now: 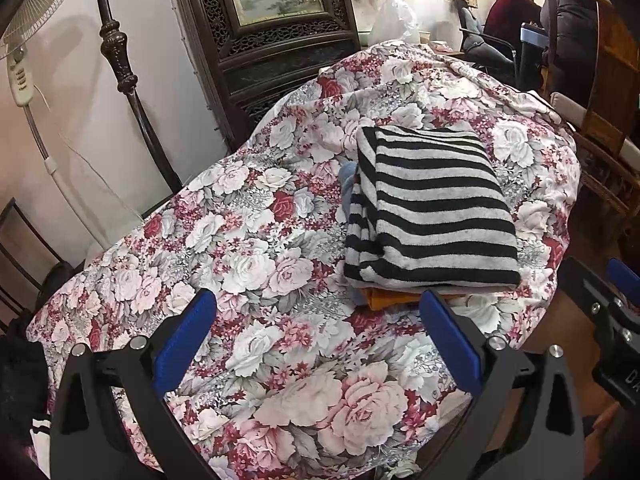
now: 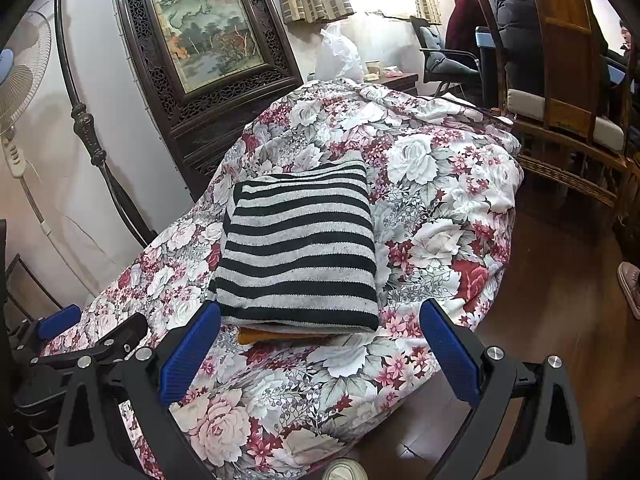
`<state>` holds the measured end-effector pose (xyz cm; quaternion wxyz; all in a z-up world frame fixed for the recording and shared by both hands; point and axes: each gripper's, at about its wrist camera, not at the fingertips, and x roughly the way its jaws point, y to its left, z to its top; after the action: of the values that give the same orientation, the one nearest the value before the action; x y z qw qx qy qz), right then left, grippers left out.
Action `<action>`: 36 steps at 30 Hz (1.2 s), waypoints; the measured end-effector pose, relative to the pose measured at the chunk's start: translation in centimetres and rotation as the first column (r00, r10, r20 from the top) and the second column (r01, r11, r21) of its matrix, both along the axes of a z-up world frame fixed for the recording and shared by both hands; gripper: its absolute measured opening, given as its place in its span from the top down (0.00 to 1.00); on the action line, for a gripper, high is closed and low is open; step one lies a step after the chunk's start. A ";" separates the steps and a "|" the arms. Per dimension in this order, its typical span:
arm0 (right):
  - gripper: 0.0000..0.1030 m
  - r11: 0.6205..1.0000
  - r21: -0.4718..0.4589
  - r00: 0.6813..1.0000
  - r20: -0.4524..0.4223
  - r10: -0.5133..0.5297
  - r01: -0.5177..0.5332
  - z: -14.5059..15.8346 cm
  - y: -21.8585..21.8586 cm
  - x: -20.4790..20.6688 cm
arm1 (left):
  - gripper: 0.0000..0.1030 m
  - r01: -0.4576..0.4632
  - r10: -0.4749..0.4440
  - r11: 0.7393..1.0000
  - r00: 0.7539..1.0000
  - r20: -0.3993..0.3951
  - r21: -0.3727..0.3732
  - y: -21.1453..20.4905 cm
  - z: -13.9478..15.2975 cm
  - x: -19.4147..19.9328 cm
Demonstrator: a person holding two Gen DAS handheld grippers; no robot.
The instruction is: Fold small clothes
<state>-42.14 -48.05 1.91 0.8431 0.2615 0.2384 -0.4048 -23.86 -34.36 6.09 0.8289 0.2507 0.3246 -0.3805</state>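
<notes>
A folded black-and-grey striped garment (image 1: 432, 208) lies on top of a small stack on the floral quilt (image 1: 248, 248); an orange piece (image 1: 392, 299) and a bit of blue cloth (image 1: 347, 180) show under it. My left gripper (image 1: 320, 344) is open and empty, just short of the stack's near edge. In the right wrist view the striped garment (image 2: 300, 252) sits straight ahead with the orange piece (image 2: 272, 336) below it. My right gripper (image 2: 320, 348) is open and empty, close to the stack's near edge. The left gripper's fingers (image 2: 60, 322) show at the left.
The floral quilt (image 2: 440, 200) covers a raised surface. A carved dark wooden screen (image 1: 264, 20) and a standing fan (image 1: 24, 40) are behind at the left. Wooden chairs (image 2: 560, 100) and seated people (image 2: 468, 20) are at the right. Wooden floor (image 2: 540, 320) lies right of the quilt.
</notes>
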 end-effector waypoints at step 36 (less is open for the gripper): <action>0.03 1.000 0.012 1.000 0.010 -0.011 0.011 0.0 0.6 -0.3 | 0.04 0.039 -0.039 0.999 0.999 -0.013 0.019 -0.9 -0.4 -1.2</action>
<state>-42.43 -47.44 1.86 0.8405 0.2697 0.2352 -0.4067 -25.09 -35.21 5.67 0.8168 0.2624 0.3286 -0.3950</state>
